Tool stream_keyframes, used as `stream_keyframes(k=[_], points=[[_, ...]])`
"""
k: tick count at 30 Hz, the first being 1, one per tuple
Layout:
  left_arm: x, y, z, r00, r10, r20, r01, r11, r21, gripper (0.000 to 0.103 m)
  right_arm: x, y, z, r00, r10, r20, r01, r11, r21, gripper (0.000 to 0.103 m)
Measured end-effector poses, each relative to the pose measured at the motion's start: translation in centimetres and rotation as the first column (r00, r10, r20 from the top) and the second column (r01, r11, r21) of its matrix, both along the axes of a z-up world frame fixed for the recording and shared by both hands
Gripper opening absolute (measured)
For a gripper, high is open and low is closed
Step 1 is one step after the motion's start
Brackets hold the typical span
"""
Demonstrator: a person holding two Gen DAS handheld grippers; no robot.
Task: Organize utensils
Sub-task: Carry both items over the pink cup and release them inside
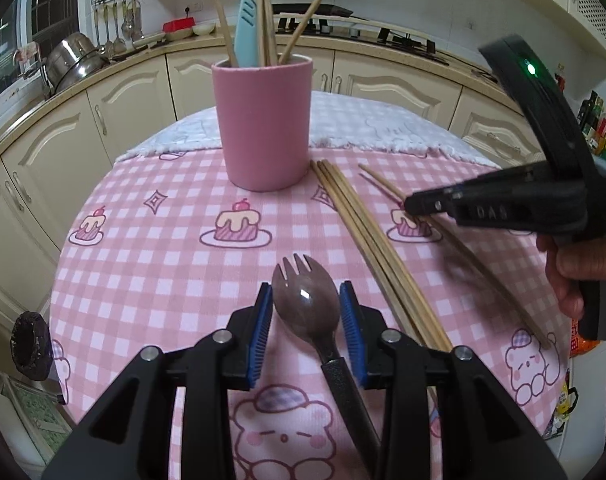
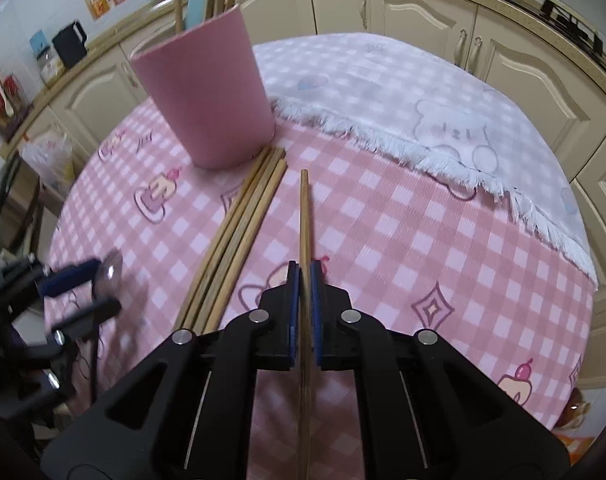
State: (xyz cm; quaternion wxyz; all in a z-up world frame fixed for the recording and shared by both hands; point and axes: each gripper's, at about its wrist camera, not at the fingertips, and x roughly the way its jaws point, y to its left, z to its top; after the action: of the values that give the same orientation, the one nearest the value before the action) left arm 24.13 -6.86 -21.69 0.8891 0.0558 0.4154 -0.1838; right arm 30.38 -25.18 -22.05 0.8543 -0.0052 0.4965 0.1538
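Note:
A pink utensil cup [image 1: 263,124] stands on the table with several chopsticks and a light blue utensil [image 1: 247,32] in it; it also shows in the right wrist view [image 2: 207,92]. My left gripper [image 1: 306,300] is open, its blue pads on either side of a brown spork [image 1: 305,300] with a black handle that lies on the cloth. My right gripper [image 2: 305,276] is shut on a single wooden chopstick [image 2: 304,208] that points toward the cup. A bundle of chopsticks [image 2: 239,236] lies on the cloth left of it, and shows in the left wrist view [image 1: 367,236].
The round table has a pink checked cloth [image 1: 163,248] and a white fringed cloth [image 2: 423,100] at the far side. Cream kitchen cabinets [image 1: 123,108] ring the table. The right gripper's body [image 1: 535,196] hangs over the table's right side.

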Motion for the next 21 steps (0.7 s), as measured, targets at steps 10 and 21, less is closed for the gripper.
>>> stream_keyframes(k=[10, 21], points=[[0.3, 1.7, 4.1, 0.986, 0.050, 0.156, -0.038, 0.996, -0.077, 0.033, -3.4, -2.0, 3.2, 0.981, -0.055, 0.185, 0.012, 0.974, 0.225, 0.006], [1.5, 2.1, 8.9, 0.943, 0.069, 0.326, -0.031, 0.992, -0.120, 0.033, -5.6, -2.5, 9.9, 0.878, -0.143, 0.458, -0.054, 0.919, 0.390, 0.006]])
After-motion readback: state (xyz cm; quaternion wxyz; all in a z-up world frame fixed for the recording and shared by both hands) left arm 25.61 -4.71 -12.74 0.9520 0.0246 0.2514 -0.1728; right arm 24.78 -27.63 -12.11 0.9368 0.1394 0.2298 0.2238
